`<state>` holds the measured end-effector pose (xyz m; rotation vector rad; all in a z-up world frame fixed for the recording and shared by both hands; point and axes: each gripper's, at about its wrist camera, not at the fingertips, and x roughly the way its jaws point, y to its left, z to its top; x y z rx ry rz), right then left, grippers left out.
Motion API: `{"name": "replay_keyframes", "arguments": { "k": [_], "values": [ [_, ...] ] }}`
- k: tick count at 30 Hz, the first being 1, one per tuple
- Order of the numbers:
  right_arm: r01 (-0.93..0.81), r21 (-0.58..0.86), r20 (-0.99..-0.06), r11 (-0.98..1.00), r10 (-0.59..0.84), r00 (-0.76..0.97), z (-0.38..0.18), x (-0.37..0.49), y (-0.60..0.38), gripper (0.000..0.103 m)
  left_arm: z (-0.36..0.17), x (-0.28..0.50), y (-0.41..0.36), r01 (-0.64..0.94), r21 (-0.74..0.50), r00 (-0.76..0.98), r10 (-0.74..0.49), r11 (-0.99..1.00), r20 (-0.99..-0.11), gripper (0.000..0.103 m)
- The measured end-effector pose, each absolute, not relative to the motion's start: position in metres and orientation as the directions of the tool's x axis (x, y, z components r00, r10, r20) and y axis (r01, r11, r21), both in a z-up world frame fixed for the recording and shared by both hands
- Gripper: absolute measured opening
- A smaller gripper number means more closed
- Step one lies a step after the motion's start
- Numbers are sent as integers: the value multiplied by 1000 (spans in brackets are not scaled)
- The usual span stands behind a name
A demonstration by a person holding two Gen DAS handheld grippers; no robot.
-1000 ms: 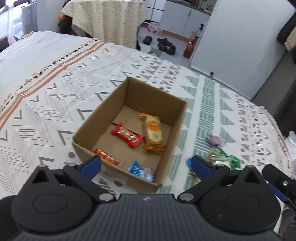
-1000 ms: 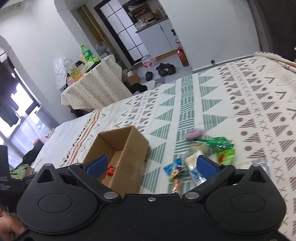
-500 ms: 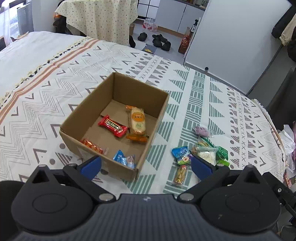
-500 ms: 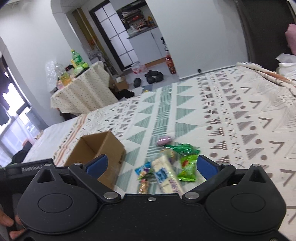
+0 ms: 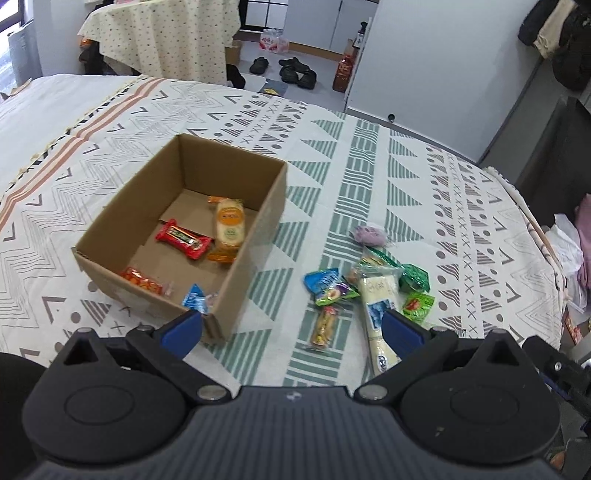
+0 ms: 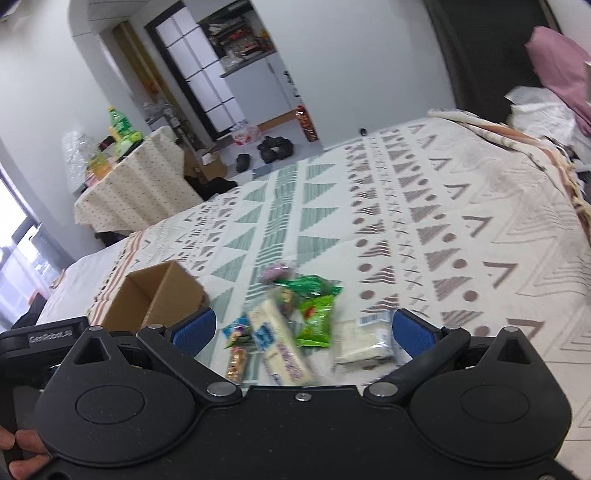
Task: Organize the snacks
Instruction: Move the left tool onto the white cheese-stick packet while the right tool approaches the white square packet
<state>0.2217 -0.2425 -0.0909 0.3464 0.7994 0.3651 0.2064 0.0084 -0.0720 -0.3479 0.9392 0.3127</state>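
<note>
An open cardboard box (image 5: 271,206) sits on the patterned bedspread and holds a red bar (image 5: 183,238), an orange-labelled cracker pack (image 5: 229,221), an orange packet (image 5: 141,279) and a blue packet (image 5: 194,297). Right of it lies a loose pile of snacks: a long white pack (image 5: 378,295), green packets (image 5: 415,275), a blue-green packet (image 5: 327,284), a small bar (image 5: 324,325) and a purple sweet (image 5: 369,235). My left gripper (image 5: 291,328) is open and empty, above the box's near corner. My right gripper (image 6: 303,328) is open and empty over the pile (image 6: 284,332), with the box (image 6: 155,295) to its left.
The bedspread (image 5: 369,166) stretches far and right. A cloth-covered table (image 5: 162,33) with bottles, shoes (image 5: 291,70) on the floor and a white door stand beyond the bed. Clothes and pillows (image 6: 554,74) lie at the bed's right side.
Both grippers have drawn back and swung right. The box has slid left in both views and the snack pile has come into fuller view. Both stay open.
</note>
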Motion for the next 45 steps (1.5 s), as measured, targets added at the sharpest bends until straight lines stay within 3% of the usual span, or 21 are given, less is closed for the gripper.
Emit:
{"name": "replay_keyframes", "arguments": {
  "k": [13,20,27,35,45],
  "values": [
    [-52,464,-688,884,397,608,-114,238,-263,103,-98,231,-21,-362,-217,556,23,907,-831,97],
    [-8,454,-722,891,373,583,-127,247,-263,103,-124,247,-29,-366,-258,524,-31,894,-851,83],
    [-4,457,-751,889,388,535,-143,263,-256,98,-151,265,-31,-375,-318,498,-100,871,-862,55],
    [-5,435,-791,901,385,476,-163,280,-242,96,-176,283,-36,-384,-344,467,-141,857,-873,34],
    [-23,402,-821,916,371,433,-181,294,-230,92,-188,300,-46,-378,-373,467,-174,847,-867,33]
  ]
}}
